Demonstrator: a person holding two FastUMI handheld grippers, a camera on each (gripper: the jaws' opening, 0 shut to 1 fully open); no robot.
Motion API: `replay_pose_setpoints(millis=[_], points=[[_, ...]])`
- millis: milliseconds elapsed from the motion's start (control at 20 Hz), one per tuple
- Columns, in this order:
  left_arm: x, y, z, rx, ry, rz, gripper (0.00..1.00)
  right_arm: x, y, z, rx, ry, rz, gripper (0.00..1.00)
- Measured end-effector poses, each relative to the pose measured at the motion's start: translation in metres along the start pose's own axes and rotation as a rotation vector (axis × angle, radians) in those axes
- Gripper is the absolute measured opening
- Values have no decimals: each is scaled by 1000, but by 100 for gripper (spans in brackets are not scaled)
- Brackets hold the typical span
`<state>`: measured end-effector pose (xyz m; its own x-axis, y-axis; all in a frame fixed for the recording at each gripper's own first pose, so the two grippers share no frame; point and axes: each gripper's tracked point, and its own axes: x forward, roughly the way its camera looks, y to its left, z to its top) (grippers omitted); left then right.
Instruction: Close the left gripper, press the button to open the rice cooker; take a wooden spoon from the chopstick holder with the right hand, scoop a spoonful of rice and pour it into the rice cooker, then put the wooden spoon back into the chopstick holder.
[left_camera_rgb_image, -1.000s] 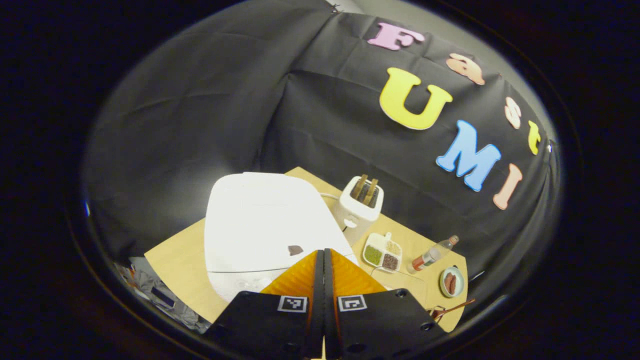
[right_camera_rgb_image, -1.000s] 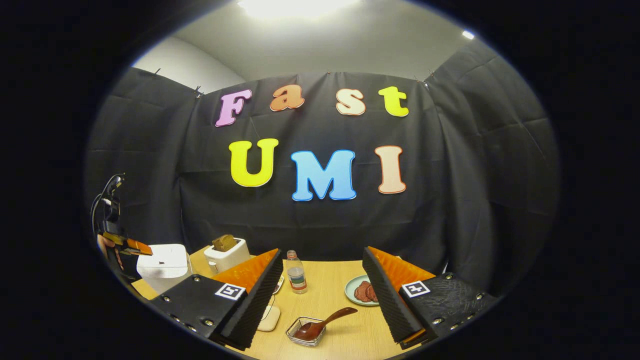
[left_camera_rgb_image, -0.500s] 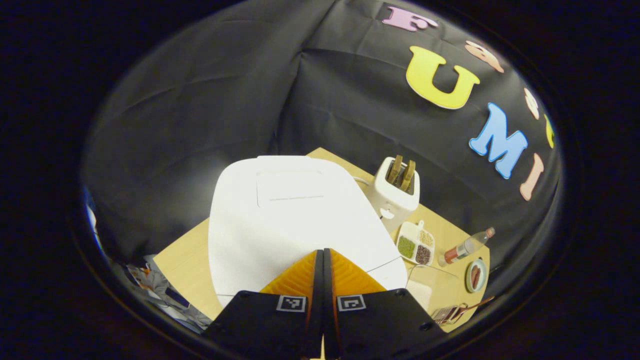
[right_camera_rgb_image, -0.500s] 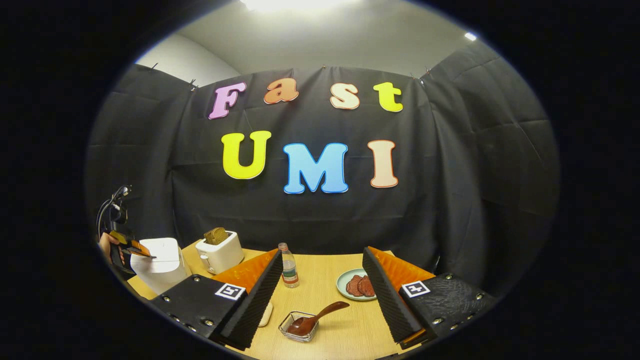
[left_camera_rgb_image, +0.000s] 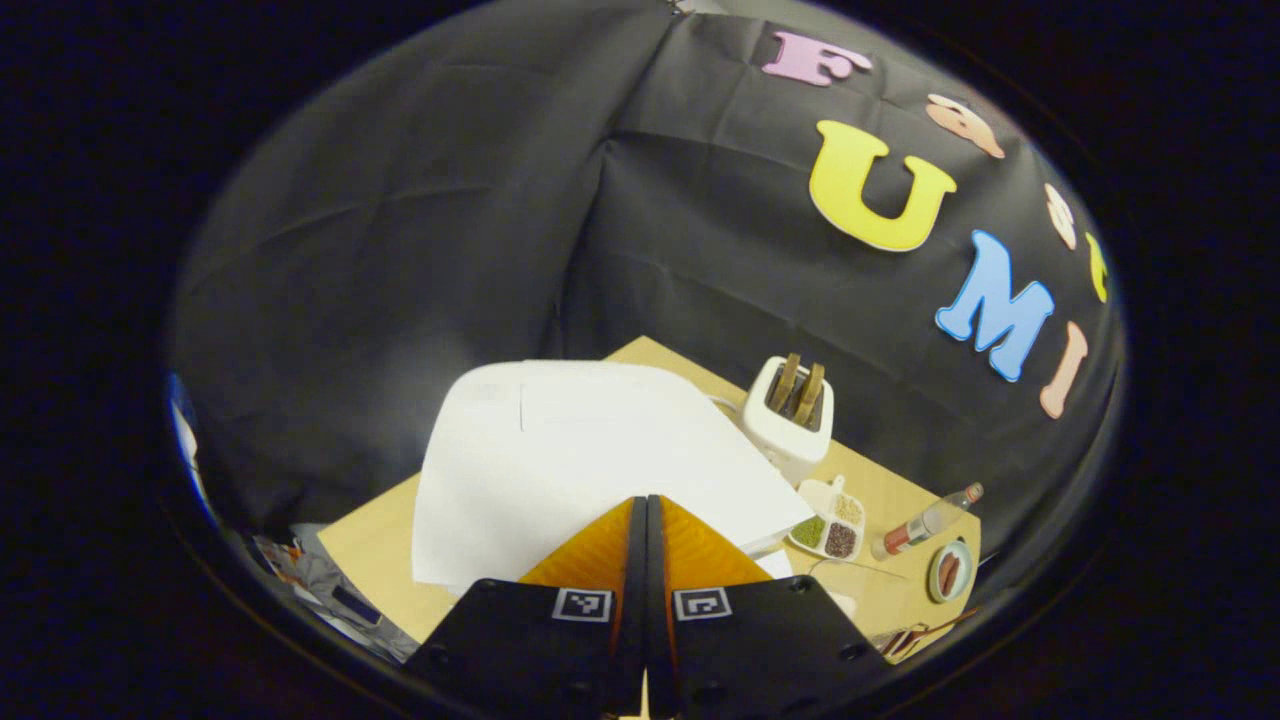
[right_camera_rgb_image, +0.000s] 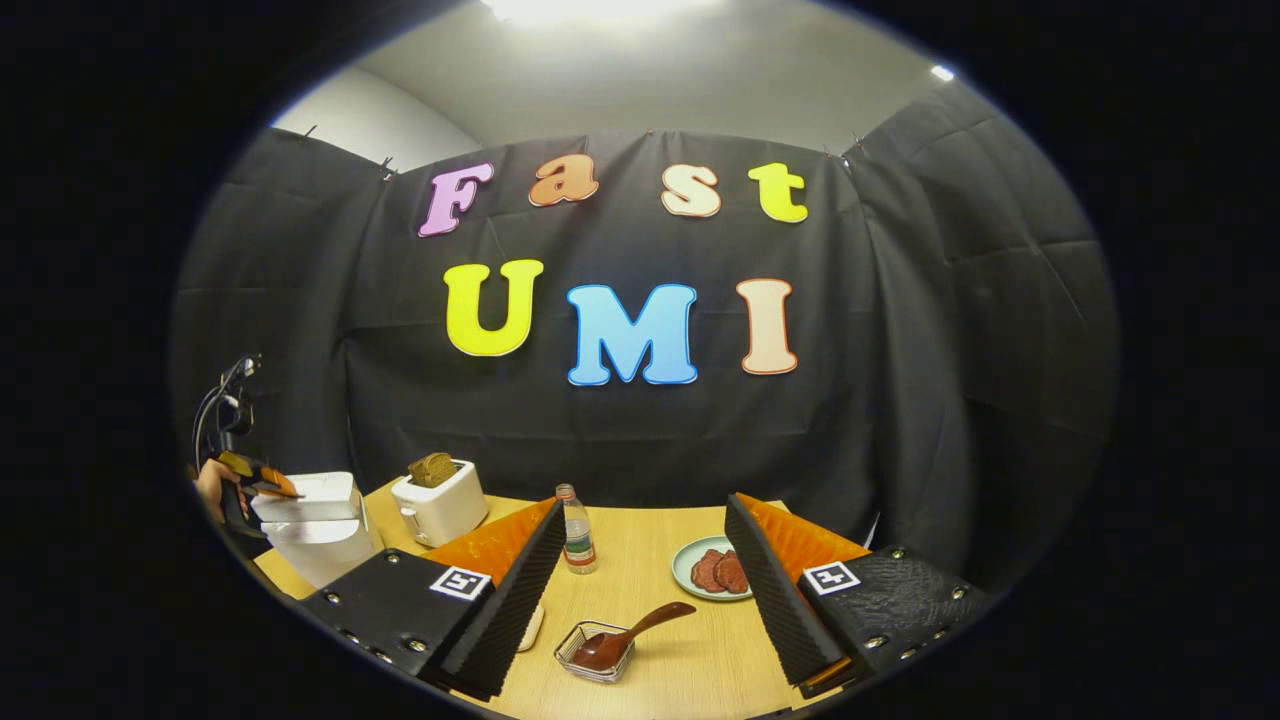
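The white rice cooker (left_camera_rgb_image: 560, 450) sits just beyond my left gripper (left_camera_rgb_image: 646, 503), which is shut with nothing between its fingers. In the right gripper view the cooker's lid (right_camera_rgb_image: 305, 493) stands ajar above the body (right_camera_rgb_image: 320, 545), with the left gripper (right_camera_rgb_image: 268, 483) and a hand (right_camera_rgb_image: 208, 487) at its front edge. The wooden spoon (right_camera_rgb_image: 630, 637) lies with its bowl in a small wire holder (right_camera_rgb_image: 590, 655), handle pointing right. My right gripper (right_camera_rgb_image: 642, 505) hangs open above it. A divided dish of grains (left_camera_rgb_image: 828, 520) lies right of the cooker.
A white toaster (right_camera_rgb_image: 437, 500) with bread stands behind the cooker. A small bottle (right_camera_rgb_image: 575, 528) and a plate of meat slices (right_camera_rgb_image: 715, 570) sit mid-table. A flat white item (right_camera_rgb_image: 530, 625) lies partly under my right gripper's left finger. The booth's cloth wall closes the back.
The cooker's lid has popped up and now stands ajar. My left gripper has eased back from the front of the lid. The right gripper has barely moved.
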<state>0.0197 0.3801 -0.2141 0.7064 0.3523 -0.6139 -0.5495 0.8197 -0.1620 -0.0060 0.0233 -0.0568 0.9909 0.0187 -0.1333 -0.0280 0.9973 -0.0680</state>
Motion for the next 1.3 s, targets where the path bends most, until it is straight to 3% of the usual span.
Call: replay_pose_setpoints(millis=[200,300,400,450,600,800,1000,1300], points=[[-42,-6,78,76,-225,56,10,1,4,1,17,-8,26,98],[-63,-15,99,65,-306,45,34,0,9,4,19,-29,57,98],[-88,-22,114,63,-400,25,80,0,9,2,33,-33,81,98],[-102,-26,122,72,-458,13,86,1,10,-3,39,-21,92,98],[-142,-39,131,73,-567,-9,88,6,1,-16,45,15,88,98],[-165,-62,101,48,-549,-89,89,22,-20,-55,51,112,37,98],[-186,-79,75,126,-558,-111,89,43,-36,-110,117,253,7,98],[-215,-129,31,238,-556,-180,89,75,-44,-171,182,371,-12,98]])
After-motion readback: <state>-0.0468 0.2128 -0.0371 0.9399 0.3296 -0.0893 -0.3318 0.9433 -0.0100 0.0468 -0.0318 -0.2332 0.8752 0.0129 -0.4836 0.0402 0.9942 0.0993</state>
